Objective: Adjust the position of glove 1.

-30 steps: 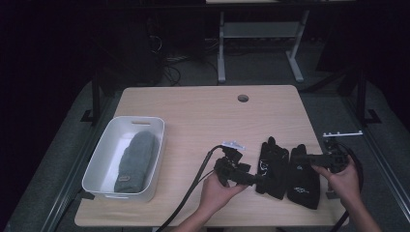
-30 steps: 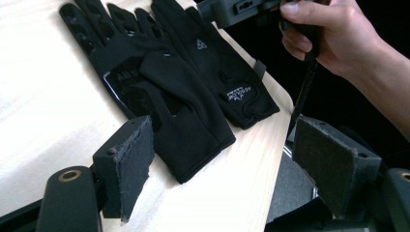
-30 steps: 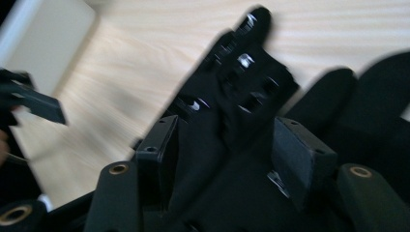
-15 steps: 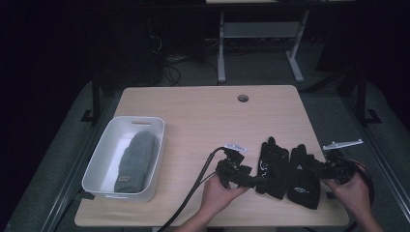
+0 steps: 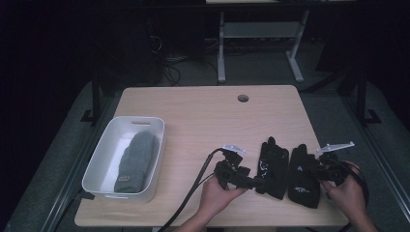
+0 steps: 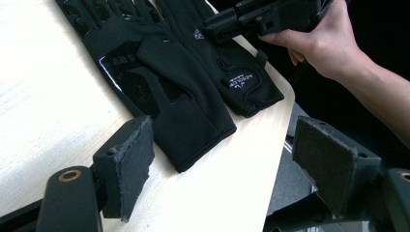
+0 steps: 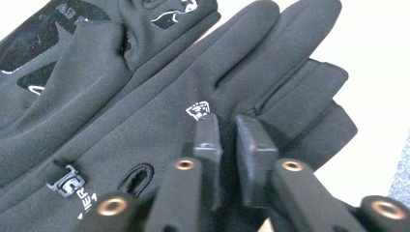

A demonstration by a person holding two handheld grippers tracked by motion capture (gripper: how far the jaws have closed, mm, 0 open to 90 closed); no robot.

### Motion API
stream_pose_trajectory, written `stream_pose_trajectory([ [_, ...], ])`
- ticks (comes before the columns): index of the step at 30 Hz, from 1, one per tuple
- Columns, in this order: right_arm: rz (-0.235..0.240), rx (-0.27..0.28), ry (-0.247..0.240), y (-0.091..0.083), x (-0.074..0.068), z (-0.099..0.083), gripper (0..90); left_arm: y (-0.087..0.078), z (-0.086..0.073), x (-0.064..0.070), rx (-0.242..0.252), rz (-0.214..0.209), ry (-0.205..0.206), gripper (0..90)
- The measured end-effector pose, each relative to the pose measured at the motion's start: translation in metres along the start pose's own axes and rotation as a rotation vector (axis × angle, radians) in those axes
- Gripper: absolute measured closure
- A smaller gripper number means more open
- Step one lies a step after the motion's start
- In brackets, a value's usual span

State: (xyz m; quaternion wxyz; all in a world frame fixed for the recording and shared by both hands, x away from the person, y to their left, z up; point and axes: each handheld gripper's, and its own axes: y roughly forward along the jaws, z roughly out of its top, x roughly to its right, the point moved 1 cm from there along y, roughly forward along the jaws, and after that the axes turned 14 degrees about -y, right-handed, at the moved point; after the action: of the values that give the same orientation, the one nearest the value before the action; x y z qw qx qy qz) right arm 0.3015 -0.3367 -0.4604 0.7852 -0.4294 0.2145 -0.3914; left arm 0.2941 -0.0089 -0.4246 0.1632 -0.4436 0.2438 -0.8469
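Two black fabric gloves flat, side by side, near front right edge of pale wooden table, left tool spread wide beside nearer cuff, right tool nearly pressed together over other glove, white plastic bin with grey cloth well apart at left.

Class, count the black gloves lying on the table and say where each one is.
2. One black glove lies near the front edge by the left gripper. The other glove lies beside it, under the right gripper. None seems hidden.

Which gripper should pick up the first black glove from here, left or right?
Left, probably. The left gripper stands open at the cuff of the left black glove. The right gripper, nearly shut, presses flat on the right black glove.
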Motion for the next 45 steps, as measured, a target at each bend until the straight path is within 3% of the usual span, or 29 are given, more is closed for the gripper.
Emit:
stream_pose_trajectory([
  [3, -0.012, -0.008, 0.014, -0.001, 0.0, 0.002, 86.8, -0.002, 0.0, 0.0, 0.005, 0.001, 0.0, 22.5],
  [10, -0.02, -0.016, 0.016, -0.005, -0.001, 0.004, 87.7, -0.005, 0.0, -0.001, 0.008, 0.005, -0.002, 22.5],
  [18, -0.023, 0.046, 0.045, -0.03, -0.007, 0.01, 88.2, -0.007, 0.001, -0.002, 0.011, 0.004, -0.002, 22.4],
  [29, 0.029, 0.117, 0.032, -0.061, -0.032, 0.048, 88.3, -0.015, 0.001, -0.002, 0.027, 0.009, 0.006, 22.3],
  [34, 0.076, 0.146, 0.035, -0.065, -0.04, 0.063, 88.4, -0.018, 0.0, -0.003, 0.034, 0.008, -0.003, 22.2],
  [39, 0.091, 0.158, 0.046, -0.067, -0.043, 0.073, 88.3, -0.019, 0.001, -0.004, 0.045, 0.007, -0.012, 22.2],
  [45, 0.136, 0.159, 0.089, -0.047, -0.046, 0.088, 88.3, -0.02, 0.0, -0.006, 0.032, 0.01, 0.004, 21.9],
])
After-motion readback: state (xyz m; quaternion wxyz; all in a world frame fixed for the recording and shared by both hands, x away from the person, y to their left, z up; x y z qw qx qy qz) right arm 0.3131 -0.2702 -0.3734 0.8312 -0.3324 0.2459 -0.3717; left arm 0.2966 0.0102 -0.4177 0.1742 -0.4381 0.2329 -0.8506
